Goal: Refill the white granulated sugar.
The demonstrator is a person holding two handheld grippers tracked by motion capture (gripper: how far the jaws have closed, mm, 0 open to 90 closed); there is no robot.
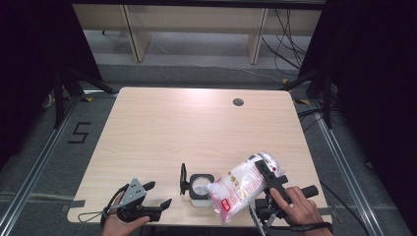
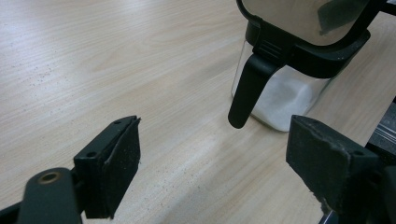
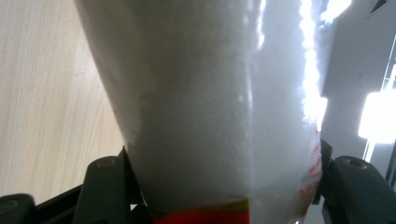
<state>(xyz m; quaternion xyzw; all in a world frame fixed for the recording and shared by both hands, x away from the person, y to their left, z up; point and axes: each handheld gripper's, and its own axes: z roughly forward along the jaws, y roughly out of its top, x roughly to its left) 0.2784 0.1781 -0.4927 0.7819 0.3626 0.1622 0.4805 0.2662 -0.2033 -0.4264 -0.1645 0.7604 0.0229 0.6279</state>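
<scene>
While the right gripper [image 1: 263,173] clamps a plump clear bag of white granules [image 1: 241,187] across its middle, the bag tips down toward a small clear jar [image 1: 200,189] near the front edge of the wooden table [image 1: 196,123]. The jar has a black collar and its lid [image 1: 183,179] stands flipped up on its left. The bag's lower corner appears to hang over the jar's open mouth, so this looks like a pour.

The left gripper [image 1: 157,194] rests low on the table near the front left, jaws apart and holding nothing; in the left gripper view its pads [image 2: 116,163] frame the jar [image 2: 285,88] without touching it.

The risks, as I judge them: nothing steadies the jar, so a nudge from the heavy bag could shove or tip it. The mouth is narrow beside the wide bag, so a fast tilt could send granules over the collar onto the table. The soft bag could also slump or slip in the jaws.

In the right gripper view the bag [image 3: 210,102] bulges between the jaws, glossy, packed white, with red print at its lower end. The jar shows a low layer of white at its bottom.
</scene>
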